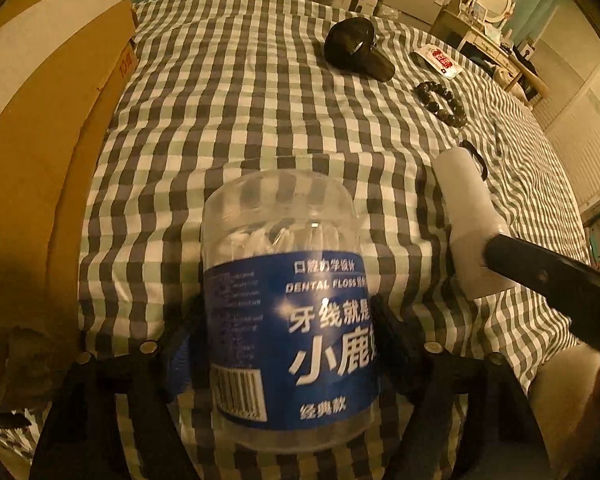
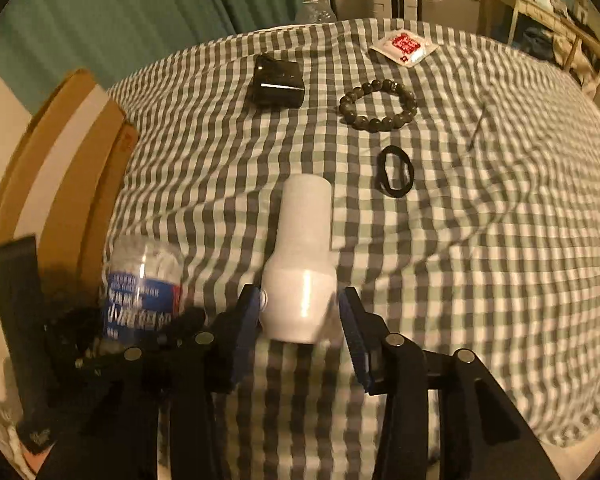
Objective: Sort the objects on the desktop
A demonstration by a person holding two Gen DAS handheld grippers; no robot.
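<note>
A clear jar of dental floss picks (image 1: pixel 290 312) with a blue label is clamped between the fingers of the left hand-held gripper (image 1: pixel 288 332), which press against its sides. In the right wrist view the same jar (image 2: pixel 142 292) is seen at about 8 o'clock, next to a cardboard box (image 2: pixel 60 184) at the edge of the checkered cloth (image 2: pixel 480 260) that covers the surface.

A white bottle (image 2: pixel 304 264) lies on the cloth between the fingers of the right hand-held gripper (image 2: pixel 300 320). The left blue pad is at the bottle's side, while a gap is seen between the right pad and the bottle, so the jaws are parted and the bottle is not pinched. In the left wrist view this bottle (image 1: pixel 470 220) is found at 3 o'clock of the jar, with the right gripper's black arm across its base.

Further out on the cloth, in the right wrist view, a black hair tie (image 2: pixel 395 173) lies at 1 o'clock of the bottle, a dark bead bracelet (image 2: pixel 378 105) beyond it, a black handheld device (image 2: pixel 278 85) at 12 o'clock, and a white sachet with red print (image 2: pixel 404 48) near the far edge.
</note>
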